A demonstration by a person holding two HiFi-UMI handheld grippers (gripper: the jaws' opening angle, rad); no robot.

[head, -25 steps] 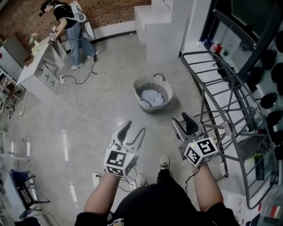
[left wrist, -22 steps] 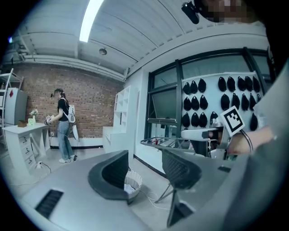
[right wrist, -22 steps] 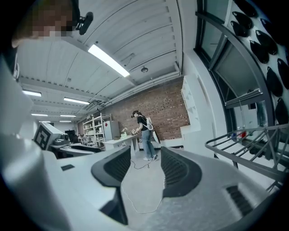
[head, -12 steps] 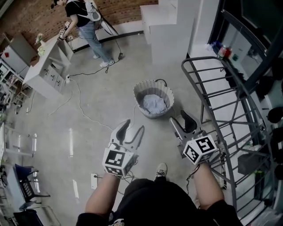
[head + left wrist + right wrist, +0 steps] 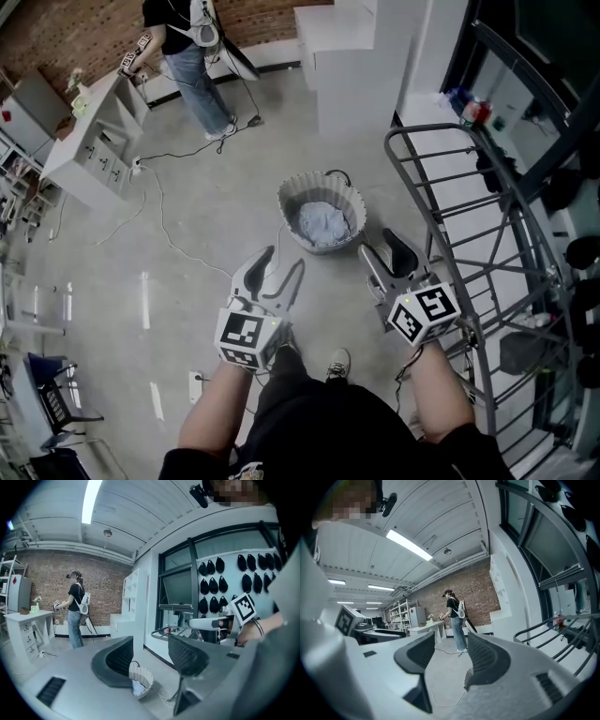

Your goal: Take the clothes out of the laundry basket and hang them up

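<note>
Head view, left tongs [image 5: 279, 267]: open and empty, held out over the floor [image 5: 178, 281].
Head view, right tongs [image 5: 384, 255]: also open, with nothing between the jaws.
Head view, laundry basket [image 5: 286, 201]: on the floor just ahead of both tongs, roughly midway between them, untouched.
Head view, clothes [image 5: 322, 223]: a pale bundle lying inside the laundry basket.
Head view, drying rack [image 5: 431, 127]: to the right of the right tongs; no garment shows on its rails.
Left gripper view, left tongs [image 5: 150, 656]: jaws apart; the laundry basket [image 5: 142, 671] shows through the gap, ahead and lower, clear of the pads.
Right gripper view, right tongs [image 5: 445, 656]: jaws apart with only floor between them; the drying rack [image 5: 543, 631] is off to the right.
Progress: barely begun, by my reading; nothing has been lifted out or hung, so reaching in, gripping and hanging all remain.
</note>
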